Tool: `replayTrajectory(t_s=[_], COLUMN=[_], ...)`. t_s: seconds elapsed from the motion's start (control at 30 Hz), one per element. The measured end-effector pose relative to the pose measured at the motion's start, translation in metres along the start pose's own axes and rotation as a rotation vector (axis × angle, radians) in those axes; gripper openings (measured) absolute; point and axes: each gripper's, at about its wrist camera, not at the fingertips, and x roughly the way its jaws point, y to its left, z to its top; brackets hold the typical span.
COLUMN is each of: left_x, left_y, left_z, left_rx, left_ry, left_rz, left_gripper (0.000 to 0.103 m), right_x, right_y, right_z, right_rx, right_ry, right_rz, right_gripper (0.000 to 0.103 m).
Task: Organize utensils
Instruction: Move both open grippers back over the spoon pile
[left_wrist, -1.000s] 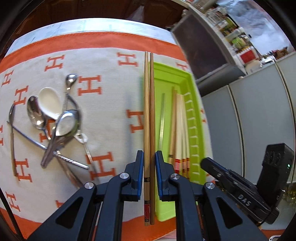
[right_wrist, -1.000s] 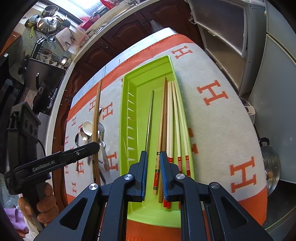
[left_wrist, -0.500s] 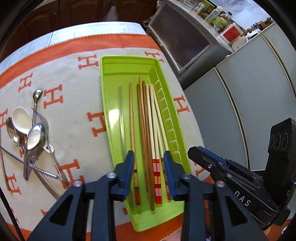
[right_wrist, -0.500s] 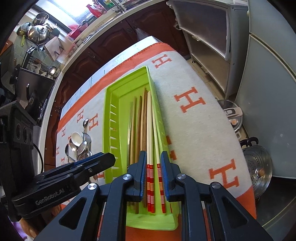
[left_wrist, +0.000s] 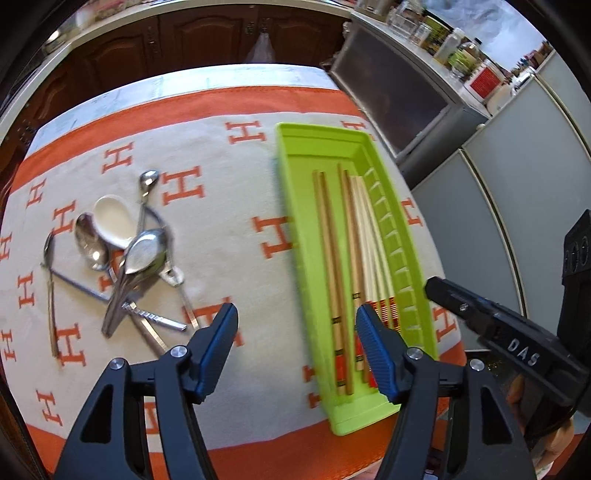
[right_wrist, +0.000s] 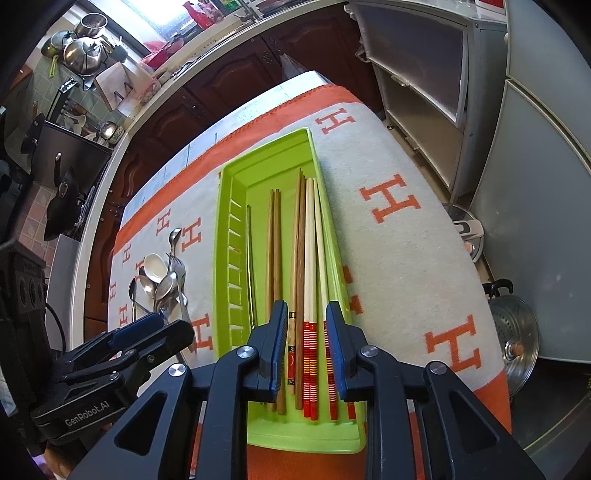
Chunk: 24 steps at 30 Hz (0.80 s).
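A: Where are the chopsticks (right_wrist: 299, 258)?

B: Lying lengthwise in the green tray (right_wrist: 221, 266), handles toward the near end, likely so they stay sorted apart from the spoons (left_wrist: 122, 243), which sit heaped on the cloth (left_wrist: 229, 206) at nine o'clock of the tray.

A: And the tools?

B: The left tool (left_wrist: 295, 347) is spread wide and holds nothing; the tray's near end lies at about one o'clock of it, with the spoon heap at ten. The right tool (right_wrist: 306, 347) hovers over the red-banded handles, jaws parted around them with a gap on each side, gripping nothing.

A: Next?

B: Probably the spoons, still loose on the counter
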Motion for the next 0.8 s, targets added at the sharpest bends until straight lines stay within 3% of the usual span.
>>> replayTrajectory(t_s=[0.43,0.8], left_x=[-0.03,-0.058], left_y=[0.081,0.151], left_z=[-0.043,-0.063], left_rx=[-0.123,-0.222], left_ry=[-0.096,-0.178], left_rz=[0.125,0.181], left_gripper=[0.071,0.072], right_x=[0.006,0.021], right_y=[0.049,0.125], right_z=[-0.023,-0.036], right_rx=[-0.13,-0.27], right_ry=[0.047,0.095], right_rz=[-0.016,-0.005], right_gripper=[0.027,0.034])
